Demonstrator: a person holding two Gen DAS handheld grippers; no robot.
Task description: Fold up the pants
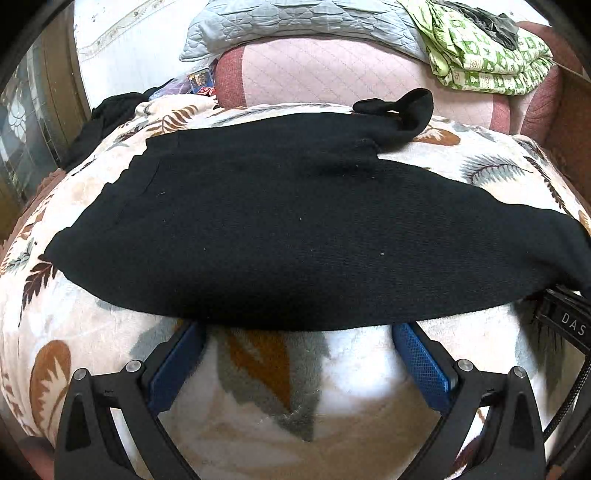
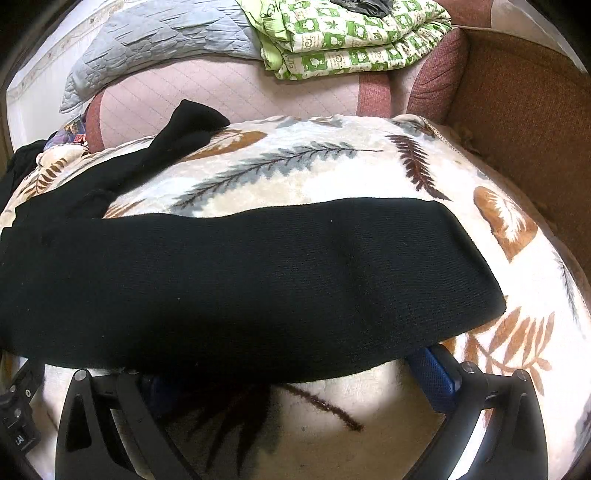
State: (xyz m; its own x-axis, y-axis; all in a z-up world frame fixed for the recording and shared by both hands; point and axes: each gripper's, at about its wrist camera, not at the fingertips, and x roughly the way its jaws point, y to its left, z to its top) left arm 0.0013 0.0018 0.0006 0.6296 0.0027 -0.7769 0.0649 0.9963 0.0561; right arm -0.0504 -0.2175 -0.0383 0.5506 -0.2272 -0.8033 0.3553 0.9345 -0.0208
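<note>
Black pants [image 1: 280, 229] lie flat on a leaf-print blanket [image 1: 258, 398], waistband at the left, legs running right. One leg end [image 1: 402, 107] sticks up at the far edge. My left gripper [image 1: 299, 328] is open, its blue pads at the pants' near edge, tips hidden under the fabric. In the right wrist view the near leg [image 2: 258, 288] ends in a cuff [image 2: 476, 266] at the right. My right gripper [image 2: 291, 369] is open at the leg's near edge, its fingertips under the cloth.
A pink quilted cushion [image 1: 332, 74] stands behind the blanket, with a grey quilt [image 1: 295, 22] and a green patterned cloth [image 1: 487, 55] on it. A brown sofa arm [image 2: 528, 118] rises at the right. Dark clothing [image 1: 107, 114] lies at the far left.
</note>
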